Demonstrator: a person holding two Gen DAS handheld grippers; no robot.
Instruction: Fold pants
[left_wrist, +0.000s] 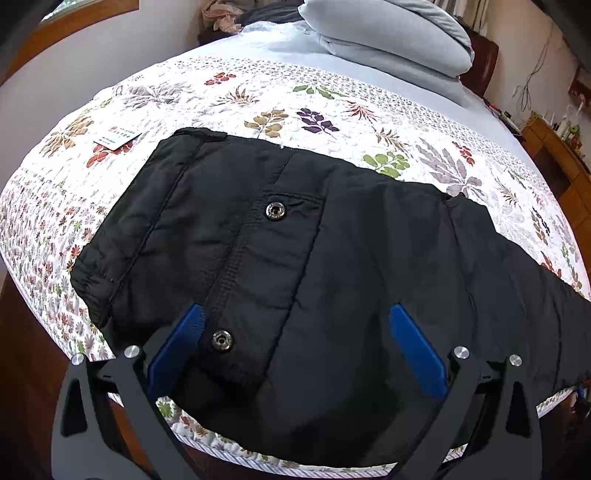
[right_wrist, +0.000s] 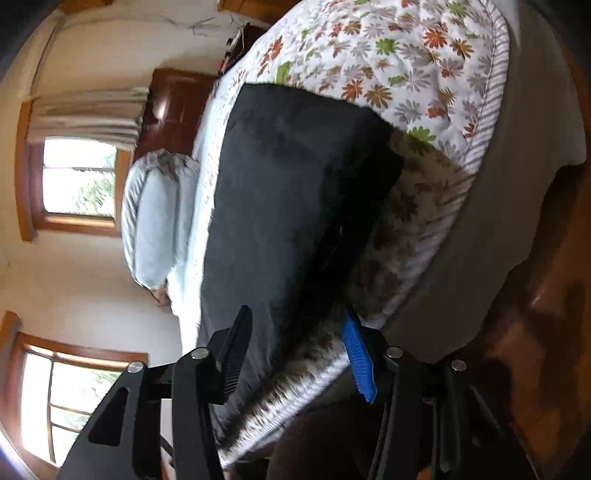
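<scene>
Quilted floral bedspread (left_wrist: 229, 110), padded black pants (left_wrist: 295, 258)

Left gripper (left_wrist: 295, 325): jaws spread wide, blue pads (left_wrist: 417, 350) on both fingers, pitched steeply downward, fingertips not seen pressing on anything. Right gripper (right_wrist: 295, 347): rolled hard onto its side, aimed shallowly downward, jaws parted about halfway, one pad black, the other blue; whether the tips touch anything cannot be told.
</scene>
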